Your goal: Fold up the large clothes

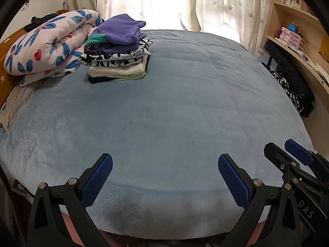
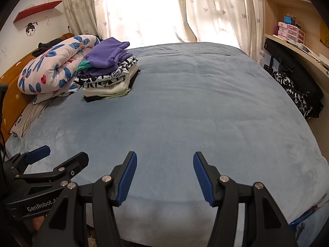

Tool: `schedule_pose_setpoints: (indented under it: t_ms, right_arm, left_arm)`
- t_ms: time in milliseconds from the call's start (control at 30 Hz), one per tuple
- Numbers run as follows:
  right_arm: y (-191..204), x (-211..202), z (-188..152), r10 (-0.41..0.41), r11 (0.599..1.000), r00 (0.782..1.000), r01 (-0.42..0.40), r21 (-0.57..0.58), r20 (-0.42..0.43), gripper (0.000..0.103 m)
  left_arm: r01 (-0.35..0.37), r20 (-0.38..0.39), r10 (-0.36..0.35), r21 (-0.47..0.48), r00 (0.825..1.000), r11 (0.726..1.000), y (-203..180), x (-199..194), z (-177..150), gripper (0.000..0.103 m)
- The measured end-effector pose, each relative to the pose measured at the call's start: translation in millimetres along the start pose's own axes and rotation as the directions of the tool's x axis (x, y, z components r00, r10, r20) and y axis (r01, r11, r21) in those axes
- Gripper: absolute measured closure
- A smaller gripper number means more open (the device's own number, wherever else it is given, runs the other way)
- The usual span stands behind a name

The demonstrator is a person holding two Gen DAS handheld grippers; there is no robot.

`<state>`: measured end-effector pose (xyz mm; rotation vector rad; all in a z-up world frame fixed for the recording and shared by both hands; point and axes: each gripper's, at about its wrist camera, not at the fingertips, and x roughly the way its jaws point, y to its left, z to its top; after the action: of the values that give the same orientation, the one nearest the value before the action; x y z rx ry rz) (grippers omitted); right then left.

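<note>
Left wrist view: left gripper point(image 1: 165, 177) hangs over the bed point(image 1: 185, 113) near edge, jaws wide apart, nothing held; folded stack point(image 1: 118, 55) sits at the far-left corner against the rolled quilt point(image 1: 47, 45), likely parked clear of the folding space. Right wrist view: right gripper point(image 2: 164, 177) about half open, empty, over the same near edge; stack point(image 2: 109, 72) far left, dark clothes point(image 2: 296, 92) beside the right edge, probably next.

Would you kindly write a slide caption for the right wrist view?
Right gripper open and empty above the blue bedspread, with folded clothes stacked beside a flowered quilt.

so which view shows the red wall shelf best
The right wrist view: the slanted red wall shelf appears whole at upper left, above a cartoon face sticker. The left wrist view shows only a red sliver at its top edge.
</note>
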<state>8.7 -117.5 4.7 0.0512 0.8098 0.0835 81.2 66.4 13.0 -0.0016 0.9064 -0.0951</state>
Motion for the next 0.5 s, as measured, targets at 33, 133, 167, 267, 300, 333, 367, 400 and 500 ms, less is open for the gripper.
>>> schedule_pose_setpoints:
  t_ms: [33,133,167,267,300,333,367,400,500]
  right_arm:
    - [0.0,0.9,0.1,0.000,1.000,1.000,0.000,0.000,-0.002,0.046]
    - [1.5,2.9,-1.3,-0.003,1.000,1.000,0.003,0.002,-0.005,0.046]
    - [1.3,3.1,-1.4,-0.004,1.000,1.000,0.004,0.001,-0.005,0.046]
    - [1.7,3.8,-1.4,-0.006,1.000,1.000,0.006,0.000,-0.005,0.046]
    - [2.3,4.5,-1.8,-0.008,1.000,1.000,0.008,-0.001,-0.006,0.046]
    - [2.7,5.3,-2.2,-0.009,1.000,1.000,0.009,-0.001,-0.007,0.046]
    - [3.2,6.2,-2.7,-0.010,1.000,1.000,0.010,-0.001,-0.008,0.046]
    - [3.9,5.1,-2.3,-0.010,1.000,1.000,0.010,0.000,-0.008,0.046]
    - [4.6,6.0,-2.9,-0.011,1.000,1.000,0.011,0.000,-0.009,0.046]
  left_arm:
    - [-0.001,-0.001,0.001,0.000,1.000,1.000,0.1,0.8,0.5,0.001]
    - [-0.004,-0.003,0.004,0.000,1.000,1.000,-0.3,1.1,0.1,0.001]
    - [-0.005,-0.003,0.005,-0.001,1.000,1.000,-0.7,1.2,-0.3,0.001]
    - [-0.006,-0.005,0.006,-0.001,1.000,1.000,-0.7,1.6,-0.3,0.001]
    - [-0.008,-0.006,0.008,-0.002,1.000,1.000,-1.4,1.2,-1.0,0.001]
    - [-0.010,-0.007,0.010,-0.003,1.000,1.000,-1.2,1.5,-1.0,0.001]
    - [-0.011,-0.008,0.011,-0.003,1.000,1.000,-1.1,1.8,-1.1,0.001]
    - [-0.013,-0.008,0.013,-0.003,1.000,1.000,-1.6,1.6,-1.4,0.001]
    - [-0.020,-0.010,0.020,-0.003,1.000,1.000,-3.5,2.4,-2.2,0.001]
